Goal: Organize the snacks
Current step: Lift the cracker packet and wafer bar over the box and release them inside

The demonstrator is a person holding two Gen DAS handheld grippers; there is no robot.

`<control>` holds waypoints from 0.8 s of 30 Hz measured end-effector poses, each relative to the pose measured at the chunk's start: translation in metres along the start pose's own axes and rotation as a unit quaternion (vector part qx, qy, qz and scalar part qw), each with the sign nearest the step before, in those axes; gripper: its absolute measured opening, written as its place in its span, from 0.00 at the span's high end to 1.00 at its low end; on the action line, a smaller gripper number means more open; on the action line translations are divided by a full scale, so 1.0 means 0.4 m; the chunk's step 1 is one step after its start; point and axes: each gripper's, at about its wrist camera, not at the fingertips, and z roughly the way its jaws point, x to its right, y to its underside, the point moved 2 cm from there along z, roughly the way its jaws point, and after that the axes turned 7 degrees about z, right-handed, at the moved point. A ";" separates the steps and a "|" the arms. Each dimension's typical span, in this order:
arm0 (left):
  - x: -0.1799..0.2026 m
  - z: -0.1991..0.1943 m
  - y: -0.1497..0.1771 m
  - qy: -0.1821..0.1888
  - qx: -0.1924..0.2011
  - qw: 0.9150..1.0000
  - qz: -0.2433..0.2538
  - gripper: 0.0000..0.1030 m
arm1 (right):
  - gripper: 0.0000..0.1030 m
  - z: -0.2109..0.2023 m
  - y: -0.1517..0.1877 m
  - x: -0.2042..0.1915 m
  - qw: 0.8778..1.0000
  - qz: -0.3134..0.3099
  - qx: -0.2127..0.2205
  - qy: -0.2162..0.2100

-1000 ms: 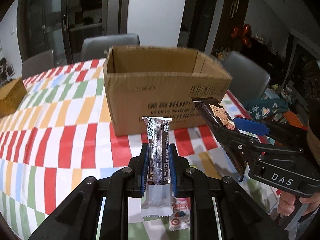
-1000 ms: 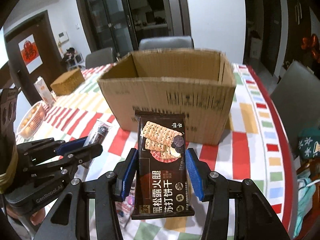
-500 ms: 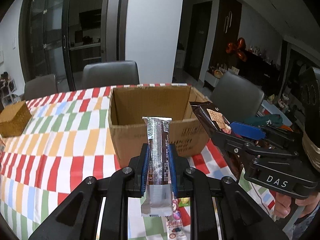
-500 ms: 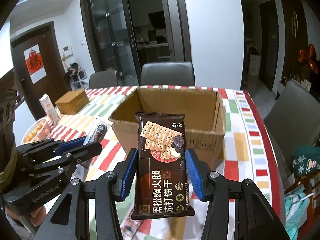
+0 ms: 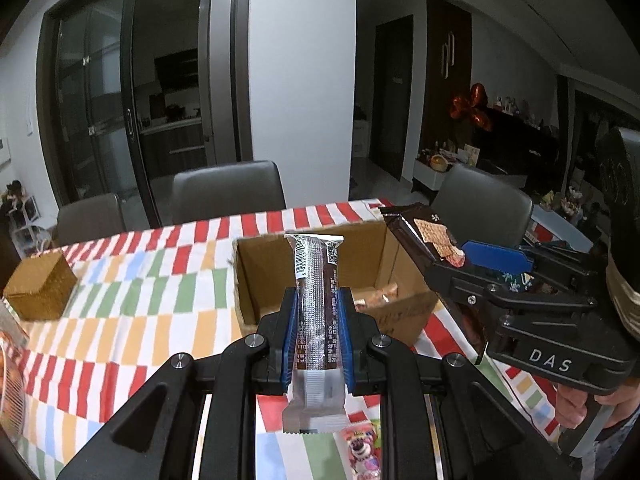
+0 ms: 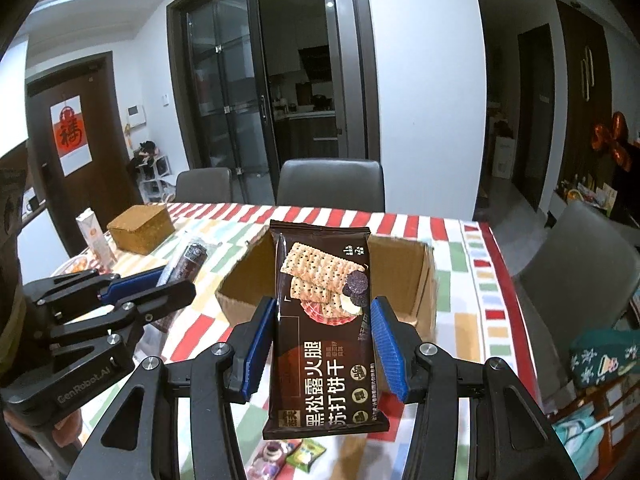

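Two grippers up: left gripper (image 5: 318,336) clamps a snack bar (image 5: 317,312), right gripper (image 6: 323,344) grips a cracker pack (image 6: 324,328), cardboard box (image 6: 424,280) below.

1. Setting: home dining room.
2. Dining table (image 6: 460,236) with striped, checked cloth, below and ahead of the jaws.
3. Grey padded chairs (image 6: 330,182) at the table's far edge, beyond the jaws.
4. Glass sliding doors (image 6: 240,92) behind the chairs, with a kitchen counter showing through.
5. Red character poster (image 6: 71,136) on a dark door, far left of the jaws.
6. Sideboard with ornaments (image 5: 516,128), far right.
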 end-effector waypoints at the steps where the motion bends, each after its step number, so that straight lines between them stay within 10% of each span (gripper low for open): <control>1: -0.005 0.004 -0.011 -0.001 0.002 1.000 0.001 0.81 | 0.52 0.003 -0.008 0.000 1.000 0.000 0.001 0.000; 24: -0.085 0.223 -0.093 0.011 -0.042 0.999 -0.031 0.81 | 0.52 0.189 -0.121 0.058 1.000 0.000 -0.022 0.021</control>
